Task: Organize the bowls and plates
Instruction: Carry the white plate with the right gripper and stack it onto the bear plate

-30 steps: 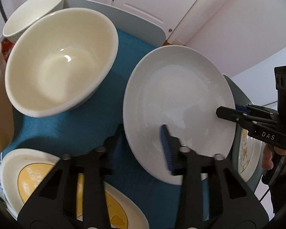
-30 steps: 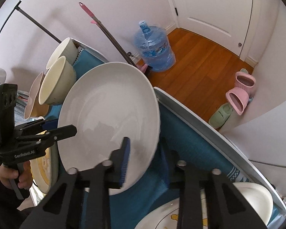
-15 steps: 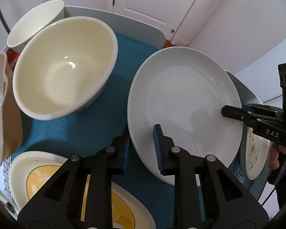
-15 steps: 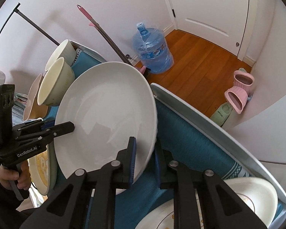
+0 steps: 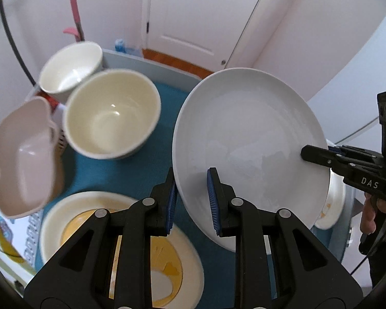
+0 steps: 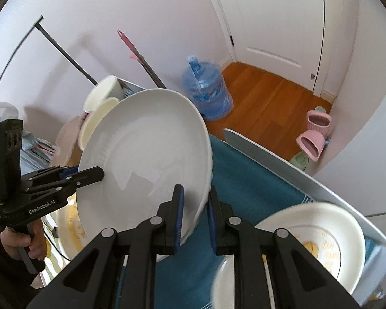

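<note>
Your left hand-held gripper (image 5: 191,200) and right hand-held gripper (image 6: 195,215) each pinch opposite rims of the white plate (image 5: 247,144), lifted and tilted above the blue-matted bench (image 5: 131,175). The plate is likely stiff, glossy, slippery and fragile; hold it at the rim. Beyond stand the cream bowls (image 5: 113,113).

A large plain white plate (image 5: 249,139) is tilted up off the blue mat (image 5: 141,175). Nearby sit two cream bowls (image 5: 110,113), a pink dish (image 5: 23,154) and yellow-patterned plates (image 5: 121,247).
</note>
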Demonstrator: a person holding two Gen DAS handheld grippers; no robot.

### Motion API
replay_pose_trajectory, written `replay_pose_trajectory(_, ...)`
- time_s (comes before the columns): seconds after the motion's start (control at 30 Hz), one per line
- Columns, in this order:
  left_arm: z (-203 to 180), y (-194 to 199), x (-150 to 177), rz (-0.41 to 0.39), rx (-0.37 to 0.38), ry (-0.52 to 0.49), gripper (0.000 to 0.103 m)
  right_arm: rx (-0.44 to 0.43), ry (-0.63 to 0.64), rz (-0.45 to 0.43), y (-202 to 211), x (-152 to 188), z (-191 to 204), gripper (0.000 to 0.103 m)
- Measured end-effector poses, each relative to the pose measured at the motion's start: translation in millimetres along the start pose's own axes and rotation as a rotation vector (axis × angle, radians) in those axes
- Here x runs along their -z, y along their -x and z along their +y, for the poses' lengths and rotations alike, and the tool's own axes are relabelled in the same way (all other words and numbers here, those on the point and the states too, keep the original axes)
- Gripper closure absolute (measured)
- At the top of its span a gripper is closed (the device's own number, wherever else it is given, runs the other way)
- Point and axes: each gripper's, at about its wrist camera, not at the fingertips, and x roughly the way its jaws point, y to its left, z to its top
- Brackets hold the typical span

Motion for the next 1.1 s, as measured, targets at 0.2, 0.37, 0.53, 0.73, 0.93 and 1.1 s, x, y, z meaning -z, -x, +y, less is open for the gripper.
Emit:
replay_pose_trajectory(0.2, 15, 64, -4, -0.029, 0.028, -0.066, 0.083, 0.019, -0.042, -0.058, 28, 19, 46, 0.087)
replay_pose_trajectory(0.37, 50, 89, 8, -0.002, 0.051, -0.131, 0.083, 0.051, -0.094, -0.077, 24, 42, 90, 0.087)
replay_pose_trajectory(0.53, 82, 91, 31, 0.037, 0.062, -0.187, 0.083, 0.066, -0.185, -0.071, 1, 72, 128, 0.087)
replay_pose_trajectory(0.73, 110, 73, 64, 0.09, 0.082, -0.257, 0.083, 0.112, -0.258, -0.063, -26, 107, 159, 0.087)
replay_pose_trajectory(0.93, 124, 55, 80, 0.122, 0.093, -0.323, 0.083, 0.172, -0.306, -0.057, -46, 123, 173, 0.087)
replay_pose_trajectory(1.1, 130, 42, 82, 0.132, 0.093, -0.359, 0.083, 0.214, -0.325, -0.066, -53, 127, 179, 0.087)
